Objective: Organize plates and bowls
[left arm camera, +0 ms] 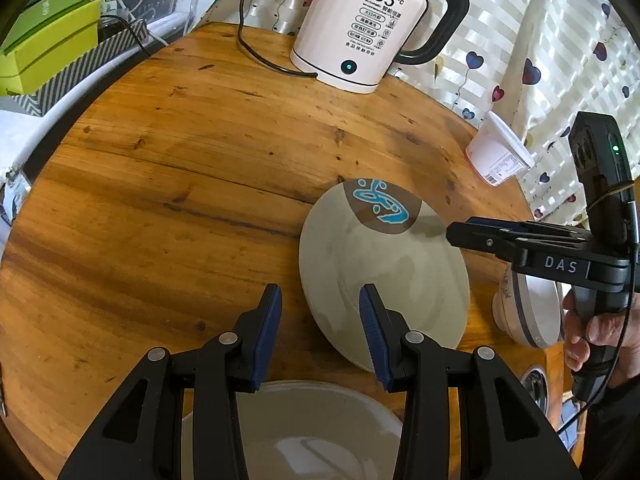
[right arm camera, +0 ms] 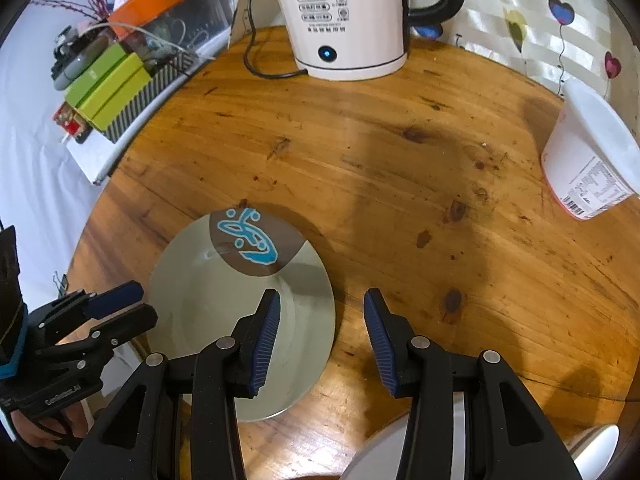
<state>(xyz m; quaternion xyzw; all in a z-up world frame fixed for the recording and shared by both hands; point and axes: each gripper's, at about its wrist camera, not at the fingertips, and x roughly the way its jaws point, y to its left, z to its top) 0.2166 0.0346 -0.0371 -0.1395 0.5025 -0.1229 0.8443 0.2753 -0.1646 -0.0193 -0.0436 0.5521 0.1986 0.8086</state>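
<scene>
A pale plate (left arm camera: pixel 384 280) with a brown patch and blue drawing lies flat on the round wooden table (left arm camera: pixel 180 184). My left gripper (left arm camera: pixel 320 292) hovers open just left of that plate's near edge, nothing between its pads. Under it lies a second pale plate (left arm camera: pixel 316 428), partly hidden. A white bowl (left arm camera: pixel 532 316) with a grey band sits on the plate's right. In the right wrist view, my right gripper (right arm camera: pixel 322 296) stands open above the decorated plate's (right arm camera: pixel 216 300) right edge, holding nothing. The bowl's rim (right arm camera: pixel 372 452) shows beneath it.
A white electric kettle (left arm camera: pixel 360 28) with a black cord stands at the table's far edge. A white lidded cup (left arm camera: pixel 496 152) lies tilted at the right edge. Green boxes (left arm camera: pixel 48 40) sit off the table to the left. A hand holds the right gripper (left arm camera: pixel 460 236).
</scene>
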